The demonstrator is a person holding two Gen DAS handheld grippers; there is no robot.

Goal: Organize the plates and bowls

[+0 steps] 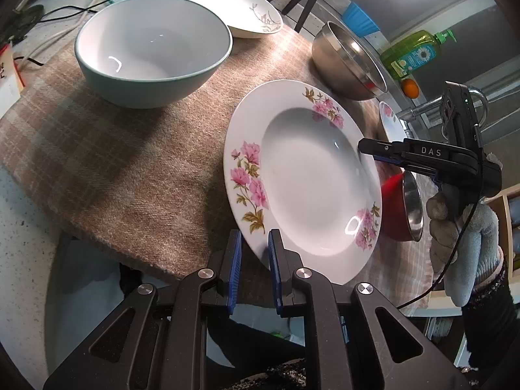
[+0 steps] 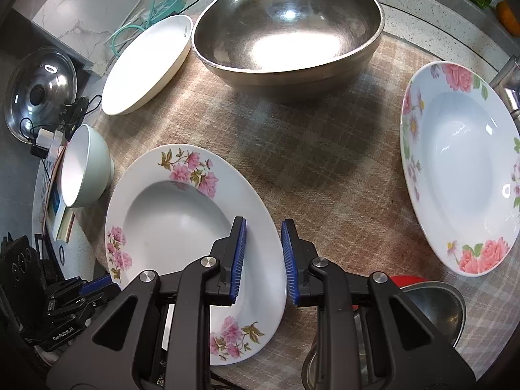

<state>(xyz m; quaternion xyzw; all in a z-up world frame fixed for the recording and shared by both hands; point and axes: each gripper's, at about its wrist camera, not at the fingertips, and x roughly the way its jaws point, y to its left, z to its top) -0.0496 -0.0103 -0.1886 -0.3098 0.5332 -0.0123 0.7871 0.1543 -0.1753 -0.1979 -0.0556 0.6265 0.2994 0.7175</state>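
Left hand-held gripper clamped shut, right hand-held gripper slightly parted.

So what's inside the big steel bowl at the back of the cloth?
Nothing shows inside the big steel bowl: the right wrist view looks into it and finds only bare metal with a bright glare on the bottom. The checked cloth beneath it is covered.

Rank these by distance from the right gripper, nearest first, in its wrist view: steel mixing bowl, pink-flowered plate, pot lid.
1. pink-flowered plate, its rim between the right gripper pads.
2. steel mixing bowl, straight ahead across the cloth.
3. pot lid, far left, off the cloth.
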